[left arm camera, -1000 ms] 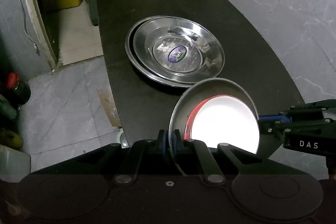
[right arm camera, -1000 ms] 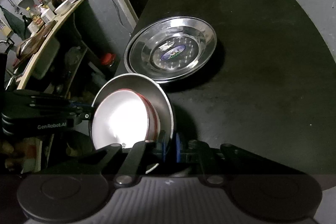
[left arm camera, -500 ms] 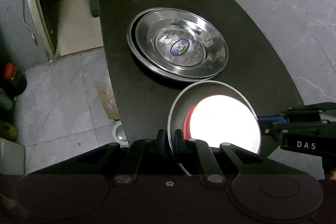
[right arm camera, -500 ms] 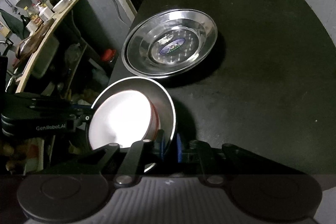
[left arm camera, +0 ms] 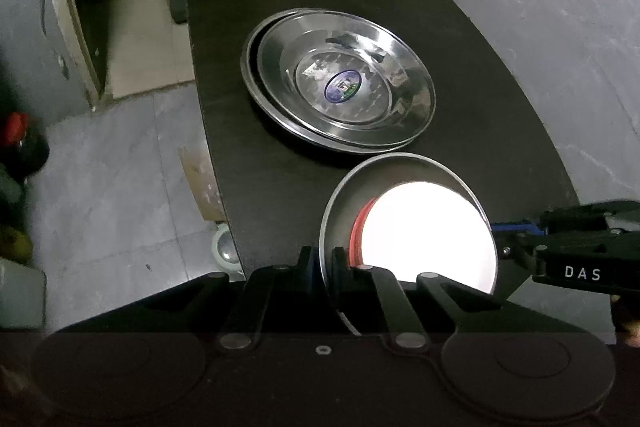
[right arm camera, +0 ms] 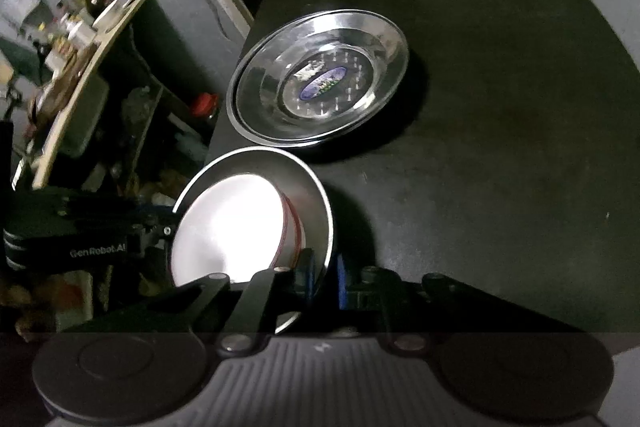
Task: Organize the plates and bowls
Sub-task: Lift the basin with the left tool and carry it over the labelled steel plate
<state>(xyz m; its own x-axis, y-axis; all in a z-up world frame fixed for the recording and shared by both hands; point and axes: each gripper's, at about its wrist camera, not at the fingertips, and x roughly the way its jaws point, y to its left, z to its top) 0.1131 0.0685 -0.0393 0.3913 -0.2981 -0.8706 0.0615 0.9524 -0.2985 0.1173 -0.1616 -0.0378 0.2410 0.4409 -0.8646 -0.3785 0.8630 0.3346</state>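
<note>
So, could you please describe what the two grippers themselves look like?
Both are black linkage grippers with silver pivot pins and blue pads. The left gripper carries white "GenRobot.AI" lettering on its side; the right gripper reads "DAS" in white. No sleeves or cables show.

A dark table (left arm camera: 248, 39) stands on grey marbled floor (left arm camera: 120, 187) beside a cluttered shelf (right arm camera: 80, 67).

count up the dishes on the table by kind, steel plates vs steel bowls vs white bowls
steel plates: 2, nested on the table
steel bowl: 1, gripped at opposite rims by the left gripper and right gripper
white bowl with red rim: 1, inside the steel bowl
total: 4
</note>
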